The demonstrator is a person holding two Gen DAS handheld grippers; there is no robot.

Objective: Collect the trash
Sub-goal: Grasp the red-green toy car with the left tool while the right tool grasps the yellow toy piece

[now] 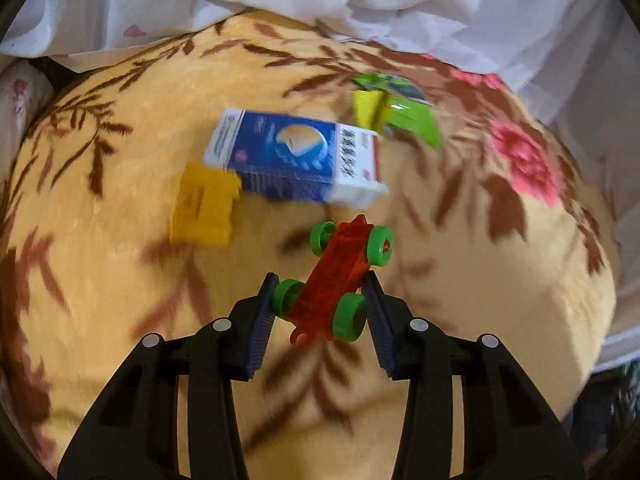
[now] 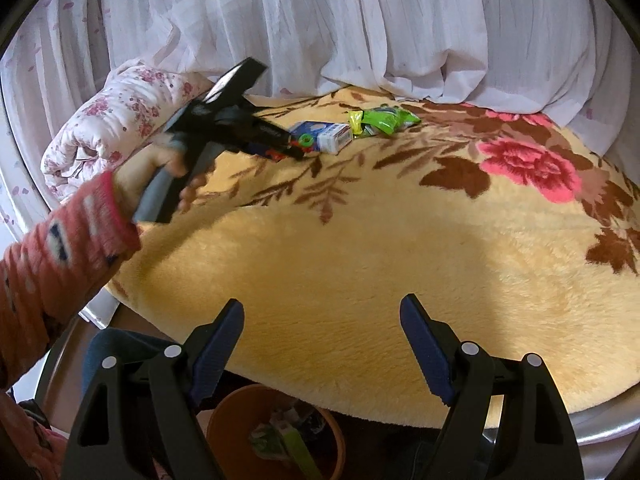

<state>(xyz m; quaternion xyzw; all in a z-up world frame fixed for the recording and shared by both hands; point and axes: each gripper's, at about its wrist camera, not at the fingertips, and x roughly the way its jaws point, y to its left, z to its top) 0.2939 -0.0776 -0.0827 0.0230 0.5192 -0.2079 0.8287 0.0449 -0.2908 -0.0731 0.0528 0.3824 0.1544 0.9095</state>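
**A:** What does the left gripper [image 1: 322,300] have?

**B:** Its two fingers press on a red toy car [image 1: 336,280] with green wheels, clamping it at the rear pair of wheels. The car is tilted, nose pointing away, above a yellow blanket [image 1: 460,288] patterned with brown leaves and pink flowers.

**A:** Where is the trash?

**B:** Beyond the car, on the blanket, a blue and white carton [image 1: 296,156] lies on its side. A yellow block [image 1: 204,208] sits just beside its near left corner; I cannot tell whether they touch. A green wrapper [image 1: 396,110] lies near the carton's far right end.

**A:** And the right gripper [image 2: 322,344]?

**B:** Its fingers are spread wide with nothing between them, held over the near edge of the blanket. Below it stands a brown bin [image 2: 224,424] with wrappers inside.

**A:** Anything else?

**B:** From the right camera, a hand [image 2: 168,176] in a red patterned sleeve holds the left gripper. White curtains [image 2: 320,24] hang behind, and a flowered quilt [image 2: 116,120] lies rolled at the left.
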